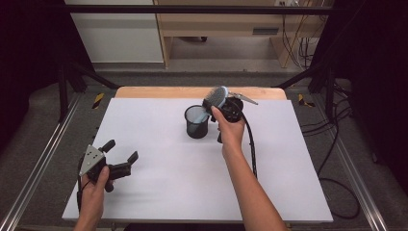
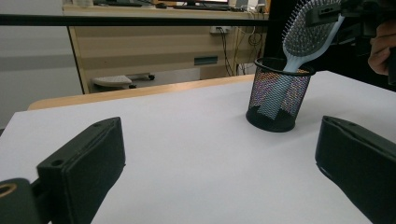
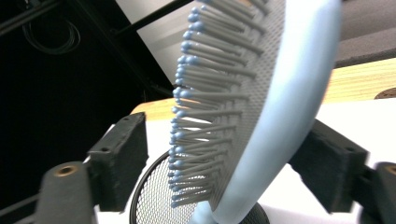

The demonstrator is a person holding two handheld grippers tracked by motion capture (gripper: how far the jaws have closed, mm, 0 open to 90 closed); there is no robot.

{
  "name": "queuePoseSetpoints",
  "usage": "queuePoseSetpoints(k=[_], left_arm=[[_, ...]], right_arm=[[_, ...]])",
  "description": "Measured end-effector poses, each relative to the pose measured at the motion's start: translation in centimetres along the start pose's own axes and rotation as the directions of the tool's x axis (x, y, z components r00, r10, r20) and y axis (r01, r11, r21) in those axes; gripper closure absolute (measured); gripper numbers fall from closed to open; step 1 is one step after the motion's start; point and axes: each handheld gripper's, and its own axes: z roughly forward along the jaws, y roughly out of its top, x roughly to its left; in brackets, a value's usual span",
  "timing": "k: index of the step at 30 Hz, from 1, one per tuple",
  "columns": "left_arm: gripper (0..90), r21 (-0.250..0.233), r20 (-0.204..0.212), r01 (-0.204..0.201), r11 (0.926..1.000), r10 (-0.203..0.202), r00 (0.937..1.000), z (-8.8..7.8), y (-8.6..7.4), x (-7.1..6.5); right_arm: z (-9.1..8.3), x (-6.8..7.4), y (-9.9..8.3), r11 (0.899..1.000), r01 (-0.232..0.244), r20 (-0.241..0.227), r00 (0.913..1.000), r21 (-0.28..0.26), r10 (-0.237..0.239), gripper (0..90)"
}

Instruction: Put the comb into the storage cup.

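Pale-blue hairbrush (image 2: 306, 32) stands handle-down in mesh cup (image 2: 279, 95), leaning, between right gripper's (image 3: 224, 163) spread jaws.

This looks like a lab or test room. A white table (image 1: 159, 192) sits inside a black metal frame (image 1: 192, 8) with dark curtains on both sides. Loose cables (image 1: 332, 144) lie on the grey floor at the right. A wooden desk (image 1: 216, 29) stands at the top.
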Motion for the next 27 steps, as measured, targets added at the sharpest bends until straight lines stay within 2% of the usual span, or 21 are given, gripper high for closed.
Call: queuePoseSetpoints(k=[3,7,22,27], left_arm=[[1.7,-0.001,-0.001,0.001,1.0000,-0.001,1.0000,0.0,0.0,0.0],[1.7,0.000,0.000,-0.002,1.0000,0.002,1.0000,0.0,0.0,0.0],[1.7,0.001,-0.002,-0.002,1.0000,0.002,1.0000,0.0,0.0,0.0],[1.7,0.001,-0.002,-0.002,1.0000,0.002,1.0000,0.0,0.0,0.0]], right_arm=[[-0.2,0.0,0.1,1.000,0.022,0.005,0.9998,0.003,-0.022,12.6],[-0.6,-0.1,0.4,0.999,0.038,0.023,0.9990,0.000,-0.038,7.9],[-2.4,0.1,1.2,0.993,0.116,0.019,0.9930,-0.009,-0.116,6.1],[-3.1,0.2,1.5,0.986,0.163,0.021,0.9865,-0.019,-0.162,5.9]])
